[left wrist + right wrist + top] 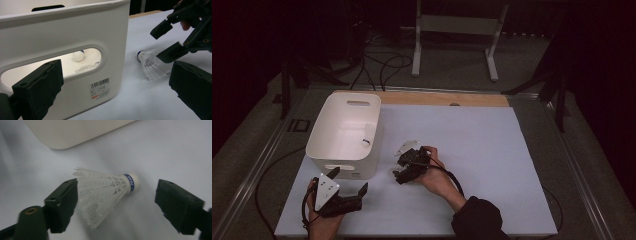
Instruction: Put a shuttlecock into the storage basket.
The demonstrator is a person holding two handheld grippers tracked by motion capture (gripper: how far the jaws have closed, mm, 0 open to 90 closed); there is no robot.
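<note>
In the high view, the right hand-held gripper (398,167) is lowered beside the white bin (343,134) over a shuttlecock (406,146) that is hard to make out there. In the left gripper view, the left hand-held gripper (115,87) is held open, empty, facing the bin's handle slot (52,63); another shuttlecock (78,56) is glimpsed inside. In the right gripper view, the shuttlecock lies on the table (175,150) between open jaws; one jaw is at its feathers, contact unclear.
</note>
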